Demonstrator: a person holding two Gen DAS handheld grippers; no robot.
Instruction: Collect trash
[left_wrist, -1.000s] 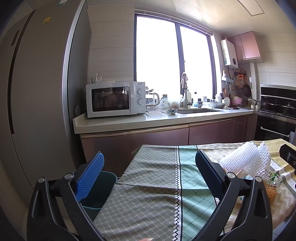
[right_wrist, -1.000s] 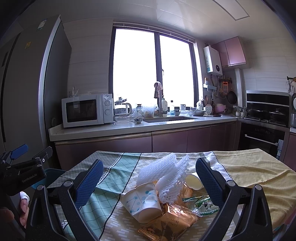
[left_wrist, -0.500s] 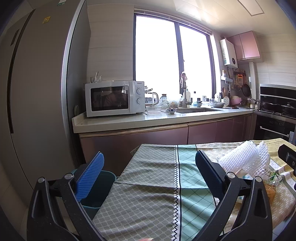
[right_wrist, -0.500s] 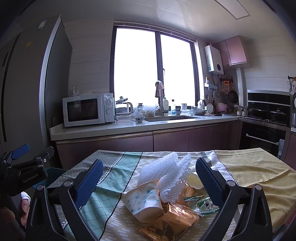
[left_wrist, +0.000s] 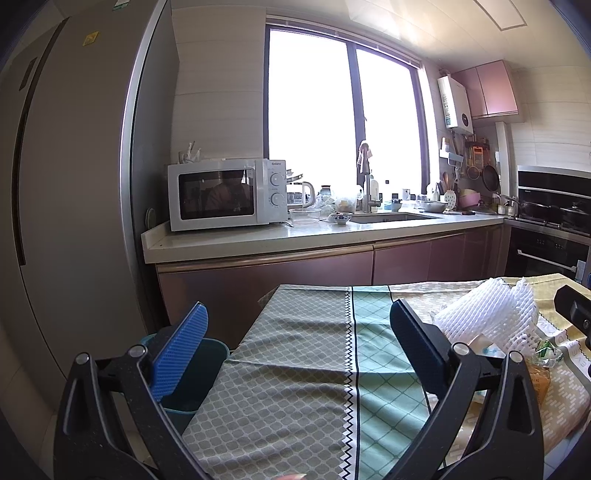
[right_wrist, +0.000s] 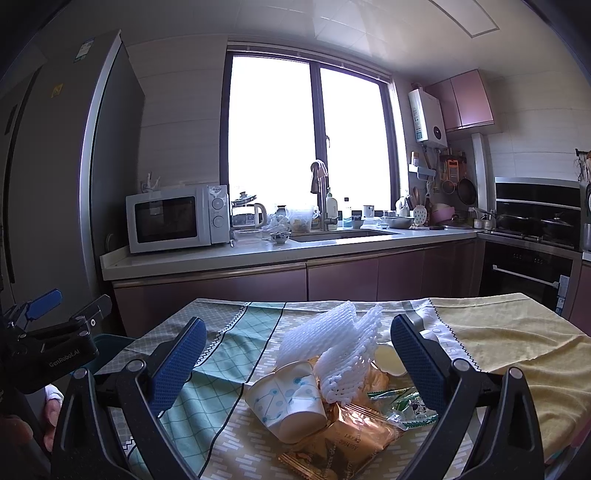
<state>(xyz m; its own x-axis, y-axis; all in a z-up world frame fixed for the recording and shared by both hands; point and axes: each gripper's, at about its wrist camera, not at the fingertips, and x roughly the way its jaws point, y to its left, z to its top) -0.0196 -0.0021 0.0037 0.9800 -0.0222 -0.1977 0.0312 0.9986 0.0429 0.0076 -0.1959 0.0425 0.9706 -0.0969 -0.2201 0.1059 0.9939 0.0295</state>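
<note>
Right claw (right_wrist: 295, 354) wide open over paper cup (right_wrist: 286, 400), left claw (left_wrist: 297, 338) wide open, empty, teal bin (left_wrist: 192, 373) showing only beside it

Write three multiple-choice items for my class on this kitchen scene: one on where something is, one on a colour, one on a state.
1. Where is the bin?
A. on the counter
B. on the floor by the table's left edge
C. in the sink

2. What colour are the pads of the right gripper?
A. blue
B. red
C. white

3. How is the paper cup placed?
A. upright
B. tipped on its side
C. held in a gripper

Answers:
1. B: the left wrist view shows it below the tablecloth edge.
2. A: both pads look blue.
3. B: it lies among the wrappers, under the foam netting.
</note>
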